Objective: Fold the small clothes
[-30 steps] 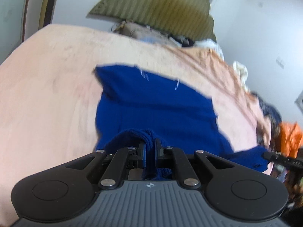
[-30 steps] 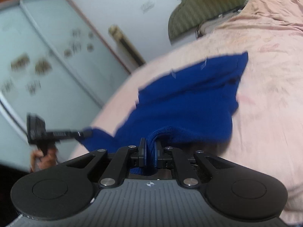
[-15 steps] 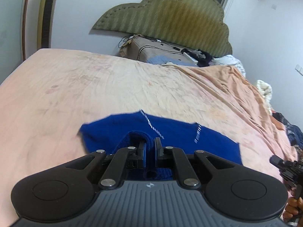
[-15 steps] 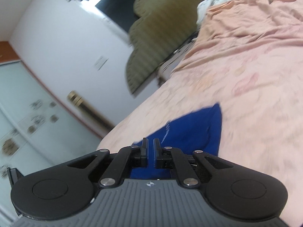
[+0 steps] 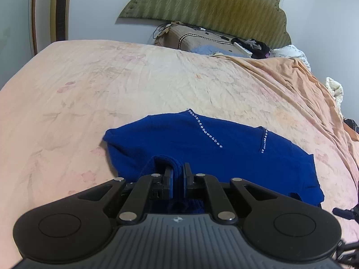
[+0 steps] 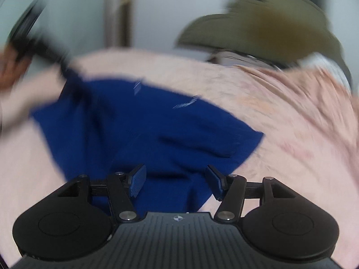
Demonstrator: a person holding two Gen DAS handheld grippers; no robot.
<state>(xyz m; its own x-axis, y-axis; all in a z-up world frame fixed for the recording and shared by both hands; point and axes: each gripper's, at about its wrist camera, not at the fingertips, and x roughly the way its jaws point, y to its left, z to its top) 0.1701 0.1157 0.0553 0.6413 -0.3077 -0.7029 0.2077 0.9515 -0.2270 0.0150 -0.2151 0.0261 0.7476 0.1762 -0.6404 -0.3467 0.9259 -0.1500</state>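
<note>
Writing is not showing anywhere readable; the only mark is a small white emblem on each gripper's ribbed grey body, too small to make out. Blue garment (image 5: 224, 157) is lying spread on the peach bedsheet (image 5: 112, 85), near the sheet's near edge and toward its right side, well apart from the pillow end. It is a deep blue knit with a soft, slightly fuzzy surface, and two short lines of small clear rhinestones are running across its far part.

Left gripper (image 5: 178, 180) is pinching a raised fold of the garment's near edge, its blue pads pressing the knit between them with only a narrow slit showing. Right gripper (image 6: 176, 179) is standing with its jaws well apart, having just been opening; the blue cloth is lying below and between the ribbed blue pads (image 6: 137, 180), which are not pressing on it. That view is blurring with motion.

Scalloped olive headboard (image 5: 206, 2), padded and ribbed, is rising at the far end of the bed, with a beige pillow (image 5: 197, 38) and loose clothes heaped below it
</note>
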